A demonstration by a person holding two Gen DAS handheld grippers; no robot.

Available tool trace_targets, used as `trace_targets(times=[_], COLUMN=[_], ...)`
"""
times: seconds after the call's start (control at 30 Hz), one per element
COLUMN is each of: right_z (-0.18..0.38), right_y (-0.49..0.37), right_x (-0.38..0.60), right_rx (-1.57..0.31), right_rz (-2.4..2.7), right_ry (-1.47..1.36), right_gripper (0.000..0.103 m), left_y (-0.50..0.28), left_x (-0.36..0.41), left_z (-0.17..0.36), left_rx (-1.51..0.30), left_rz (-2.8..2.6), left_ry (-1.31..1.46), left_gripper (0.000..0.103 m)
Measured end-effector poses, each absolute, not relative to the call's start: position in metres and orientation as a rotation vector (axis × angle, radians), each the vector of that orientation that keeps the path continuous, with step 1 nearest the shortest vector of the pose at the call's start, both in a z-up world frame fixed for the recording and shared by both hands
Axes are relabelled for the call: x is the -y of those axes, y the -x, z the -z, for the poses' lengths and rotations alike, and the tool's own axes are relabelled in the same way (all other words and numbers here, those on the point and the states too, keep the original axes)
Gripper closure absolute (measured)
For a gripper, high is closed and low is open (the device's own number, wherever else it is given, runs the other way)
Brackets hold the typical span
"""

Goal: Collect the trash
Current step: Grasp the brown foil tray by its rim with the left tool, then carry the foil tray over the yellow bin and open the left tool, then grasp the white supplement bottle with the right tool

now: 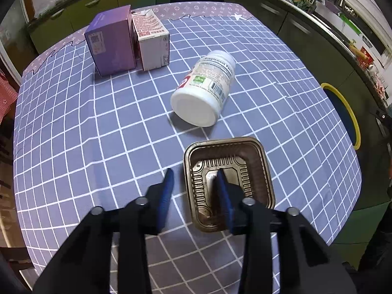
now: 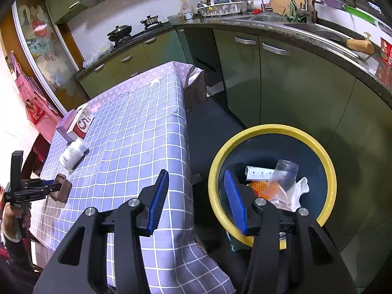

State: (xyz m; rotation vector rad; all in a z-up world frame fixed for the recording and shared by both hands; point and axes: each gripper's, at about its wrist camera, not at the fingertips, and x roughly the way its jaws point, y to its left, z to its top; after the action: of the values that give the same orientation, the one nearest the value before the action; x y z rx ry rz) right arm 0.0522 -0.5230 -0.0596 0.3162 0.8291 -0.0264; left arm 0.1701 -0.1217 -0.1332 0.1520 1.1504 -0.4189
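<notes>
Your left gripper (image 1: 194,178) is already straddling the left wall of the brown plastic tray (image 1: 227,183), right at the near edge of the table (image 1: 98,127) — one blue finger down inside the tray, the other outside on the checked cloth. The jaws are narrowed around that wall, and in the right wrist view the tray looks tipped up off the cloth in the clamp, so I'd call it gripped, though whether the pads are fully biting I can't swear to. The tray's long axis runs away from you, roughly in line with the fingers, so you've got it by a long side.

Your right gripper (image 2: 196,196) is half open with nothing between the fingers, hanging over the gap between the table edge and the yellow-rimmed bin (image 2: 272,128) on the floor.

What matters next: the bin sits off the right side of the table, so the tray has to travel right and then down. The left hand has it, so it's probably a cross-table carry.

A bit further out, the white supplement bottle (image 1: 204,90) lies on its side, base toward you, neck pointing away and a little right. Beyond that, at the far left, the purple box (image 1: 110,41) and the red-and-white carton (image 1: 153,41) stand touching each other.
</notes>
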Motion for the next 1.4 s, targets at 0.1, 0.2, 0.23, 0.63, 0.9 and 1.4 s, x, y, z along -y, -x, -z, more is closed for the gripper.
trace_targets(times=[0.1,0.2,0.23,0.63,0.9,1.4], right_z=[0.059,0.057,0.057,0.042,0.044,0.057], right_y=[-0.052,-0.051,-0.050,-0.017,0.040,0.103], right_x=[0.524,0.523,0.522,0.555,0.597,0.645], right_rx=[-0.825,-0.822,-0.822,-0.761,-0.717,-0.714], right_rz=[0.030,0.031,0.032,0.156,0.297,0.415], right_ry=[-0.317,-0.318,-0.318,-0.333,-0.376,-0.456], right_gripper=[0.055,0.055,0.055,0.055,0.053,0.048], left_y=[-0.170,-0.170,-0.170,-0.146,-0.156,-0.176], left_x=[0.123,0.127,0.128,0.159,0.301,0.518], left_z=[0.136,0.138,0.137,0.083,0.046,0.084], left_rx=[-1.158,-1.154,-1.152,-1.065,-1.010,-0.961], left_rz=[0.425,0.432,0.439,0.576,0.877,0.945], left_ry=[-0.145,-0.143,-0.142,-0.199,-0.310,-0.423], left_gripper=[0.089,0.097,0.098,0.099,0.098,0.047])
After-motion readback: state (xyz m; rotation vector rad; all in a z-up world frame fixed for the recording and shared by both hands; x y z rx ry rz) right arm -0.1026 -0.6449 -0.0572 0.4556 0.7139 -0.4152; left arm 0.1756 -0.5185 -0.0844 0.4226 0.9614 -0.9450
